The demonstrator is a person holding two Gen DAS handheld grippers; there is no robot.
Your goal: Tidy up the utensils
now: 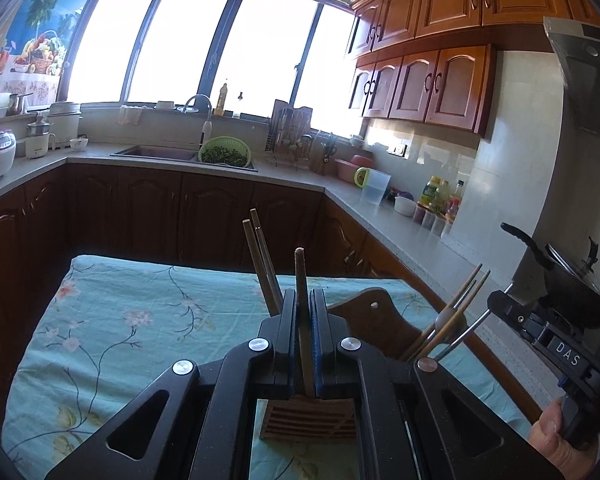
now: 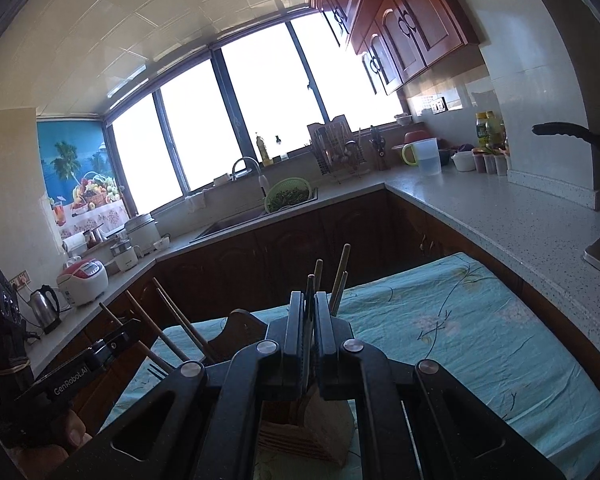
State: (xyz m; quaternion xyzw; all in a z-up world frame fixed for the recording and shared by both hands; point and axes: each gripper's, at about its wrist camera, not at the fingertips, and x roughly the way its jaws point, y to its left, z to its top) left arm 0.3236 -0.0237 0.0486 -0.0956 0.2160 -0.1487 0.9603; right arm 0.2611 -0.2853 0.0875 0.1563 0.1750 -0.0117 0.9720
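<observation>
My left gripper (image 1: pixel 303 300) is shut on a brown chopstick (image 1: pixel 301 276) that stands upright over the slatted wooden utensil holder (image 1: pixel 308 416). Two more chopsticks (image 1: pixel 262 256) rise just left of the fingers. Several chopsticks and metal utensils (image 1: pixel 452 320) lean in the holder's right compartment below its wooden back panel (image 1: pixel 370 308). My right gripper (image 2: pixel 309 304) is shut on a thin dark utensil handle (image 2: pixel 310 292) above the same holder (image 2: pixel 312 424). Other sticks (image 2: pixel 340 276) stand beside it, and chopsticks (image 2: pixel 172 316) lean at the left.
The holder stands on a table with a teal floral cloth (image 1: pixel 120 320). Grey counters (image 1: pixel 400 224) with dark cabinets surround it, with a sink and a green colander (image 1: pixel 225 152). A black pan (image 1: pixel 556 264) sits at the right. The other hand-held gripper (image 1: pixel 548 340) is close by.
</observation>
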